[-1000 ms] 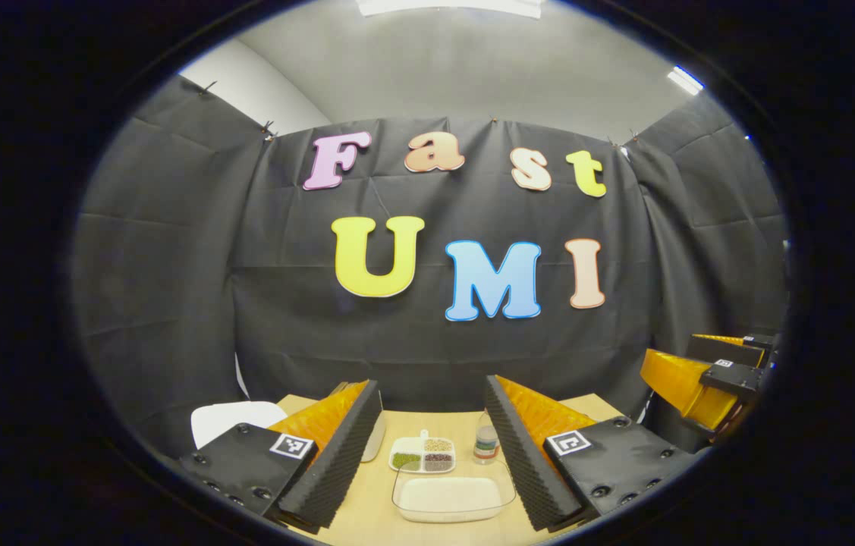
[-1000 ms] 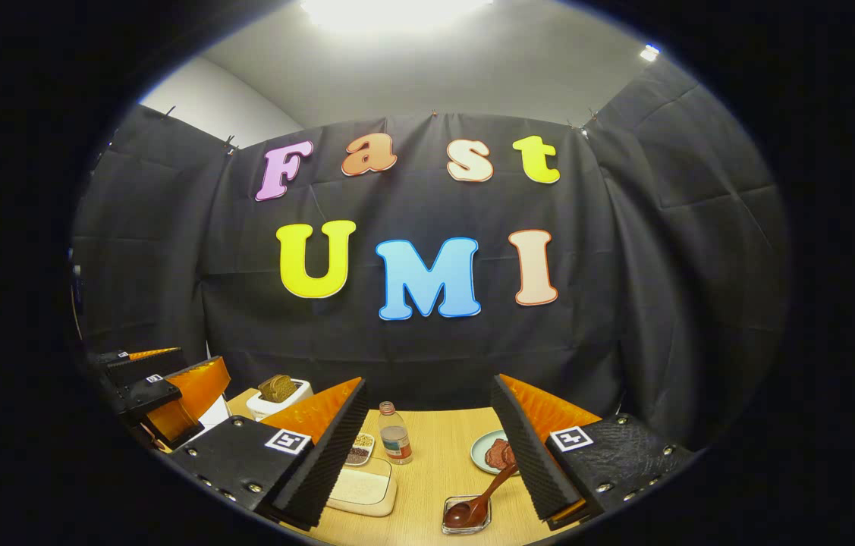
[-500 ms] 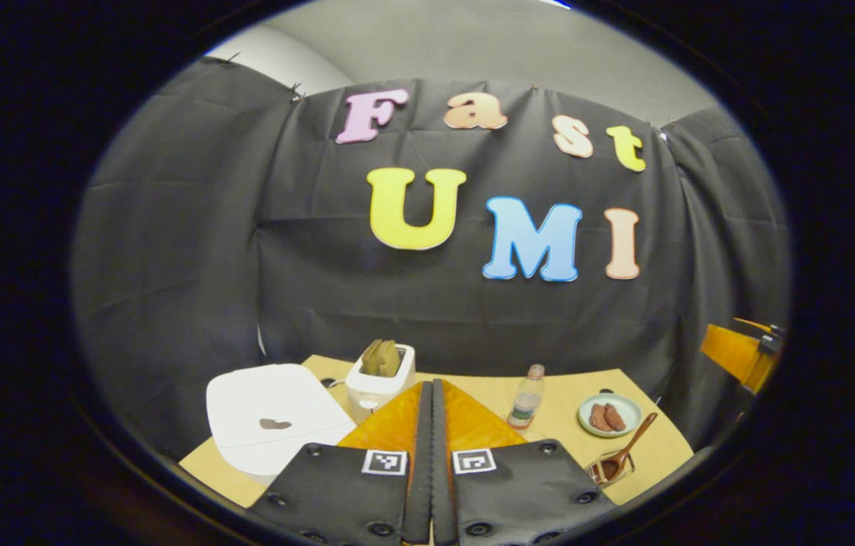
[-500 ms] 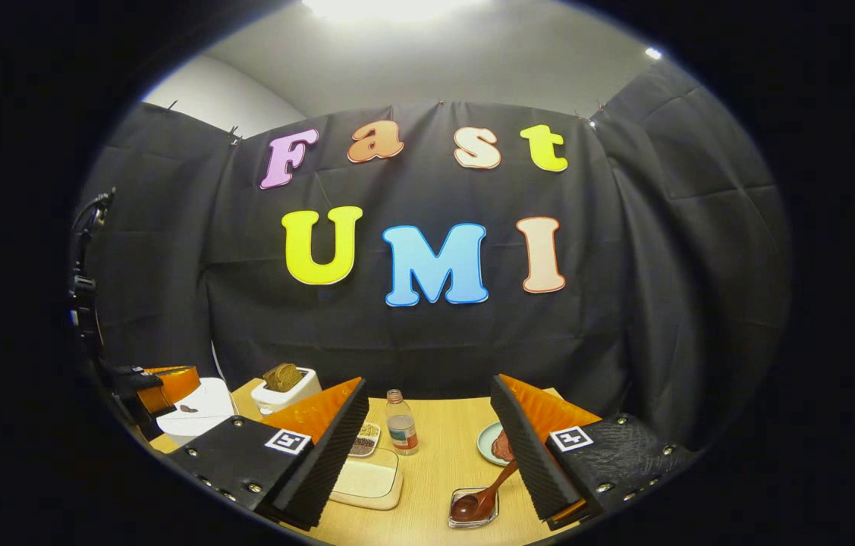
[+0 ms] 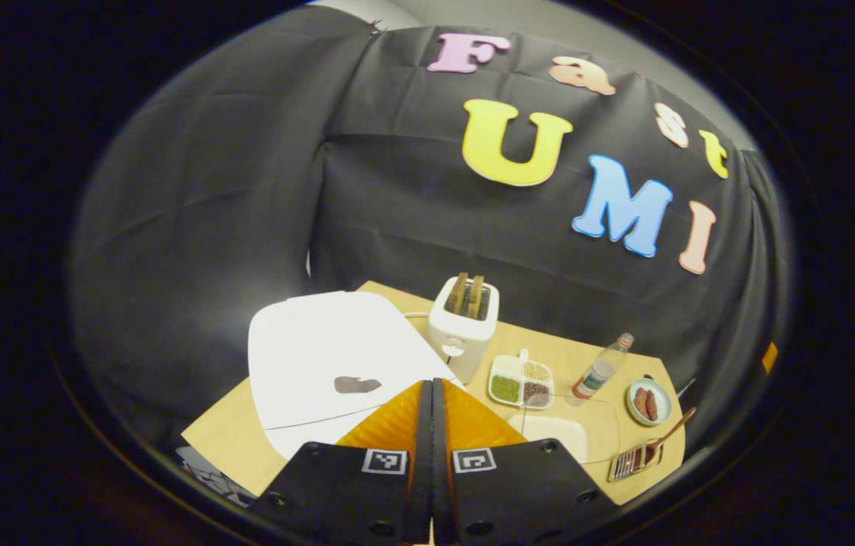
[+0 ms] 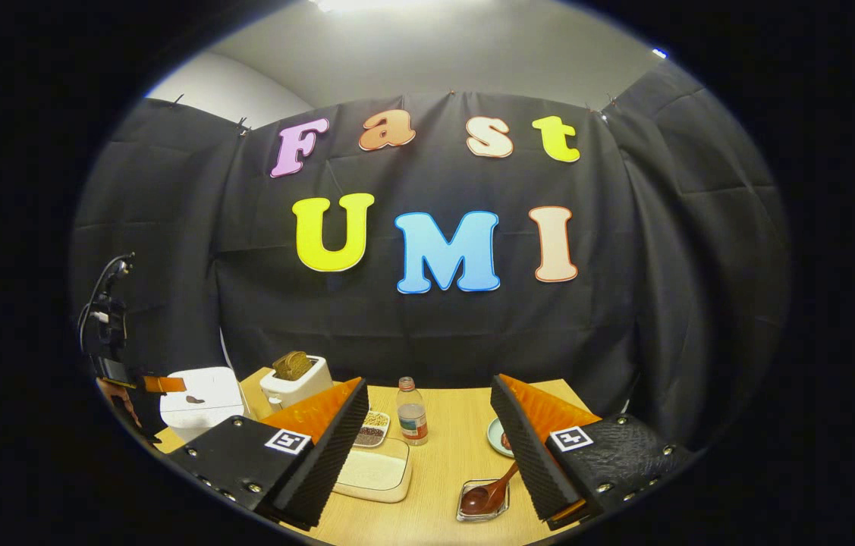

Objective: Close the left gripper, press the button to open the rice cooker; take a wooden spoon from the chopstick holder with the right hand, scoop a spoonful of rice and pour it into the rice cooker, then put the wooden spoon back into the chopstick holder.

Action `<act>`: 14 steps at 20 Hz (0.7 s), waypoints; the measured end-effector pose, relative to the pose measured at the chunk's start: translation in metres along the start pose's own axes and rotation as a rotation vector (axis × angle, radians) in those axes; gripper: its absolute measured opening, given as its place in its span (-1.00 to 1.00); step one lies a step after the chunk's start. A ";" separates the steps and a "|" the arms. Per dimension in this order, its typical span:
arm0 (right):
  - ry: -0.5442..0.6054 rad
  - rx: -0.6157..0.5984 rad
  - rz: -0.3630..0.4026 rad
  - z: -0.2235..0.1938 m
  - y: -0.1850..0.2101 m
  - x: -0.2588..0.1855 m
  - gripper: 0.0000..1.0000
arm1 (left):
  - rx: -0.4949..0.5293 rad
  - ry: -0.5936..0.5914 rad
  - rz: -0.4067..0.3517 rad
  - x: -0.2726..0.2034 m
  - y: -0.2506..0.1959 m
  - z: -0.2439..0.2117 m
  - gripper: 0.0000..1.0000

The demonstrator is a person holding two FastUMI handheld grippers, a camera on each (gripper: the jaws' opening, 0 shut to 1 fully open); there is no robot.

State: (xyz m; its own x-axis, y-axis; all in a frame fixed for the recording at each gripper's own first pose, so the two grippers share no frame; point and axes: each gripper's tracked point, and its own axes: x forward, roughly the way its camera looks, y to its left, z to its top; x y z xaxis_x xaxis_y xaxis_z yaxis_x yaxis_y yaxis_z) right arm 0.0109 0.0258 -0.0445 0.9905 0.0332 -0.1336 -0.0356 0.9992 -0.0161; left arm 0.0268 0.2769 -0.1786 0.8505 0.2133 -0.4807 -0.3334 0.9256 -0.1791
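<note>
2 grippers up: left gripper (image 5: 431,394) has its ribbed fingers pressed flat together, nothing between them, tips hovering over the front edge of the rice cooker (image 5: 336,364), a smooth white rounded-square body, lid down, dark button patch (image 5: 356,384) just left of the tips. Right gripper (image 6: 427,447) is spread wide and empty, with bare wooden table (image 6: 442,485) showing between the fingers. In the right gripper view, nearest is the wooden spoon (image 6: 489,494), dark glossy bowl down in a small clear square chopstick holder (image 6: 482,506), handle leaning up to the right toward the right finger, not touching that I can tell. Just left of it is a shallow rectangular tray of white rice (image 6: 375,472), rounded corners. Behind that sits a divided dish of beans (image 6: 372,431), then a clear bottle (image 6: 412,419) upright and a pale plate (image 6: 499,440) partly behind the right finger. Farther back left stands a white toaster (image 6: 294,379) with bread in its slots, beside the cooker. Open tabletop lies between tray and holder.
</note>
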 end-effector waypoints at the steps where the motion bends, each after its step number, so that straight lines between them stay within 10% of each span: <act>1: 0.004 -0.003 0.000 -0.001 0.000 0.000 0.98 | -0.005 0.024 0.016 0.009 0.013 -0.004 -0.84; 14: 0.036 -0.011 -0.040 -0.011 -0.018 0.008 0.97 | 0.008 0.184 0.145 0.078 0.059 -0.035 -0.83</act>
State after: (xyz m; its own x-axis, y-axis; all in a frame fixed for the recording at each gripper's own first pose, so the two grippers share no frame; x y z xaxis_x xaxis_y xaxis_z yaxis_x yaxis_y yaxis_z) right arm 0.0184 0.0077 -0.0559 0.9857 -0.0081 -0.1683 0.0024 0.9994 -0.0335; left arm 0.0594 0.3371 -0.2572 0.7054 0.2846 -0.6491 -0.4429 0.8920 -0.0902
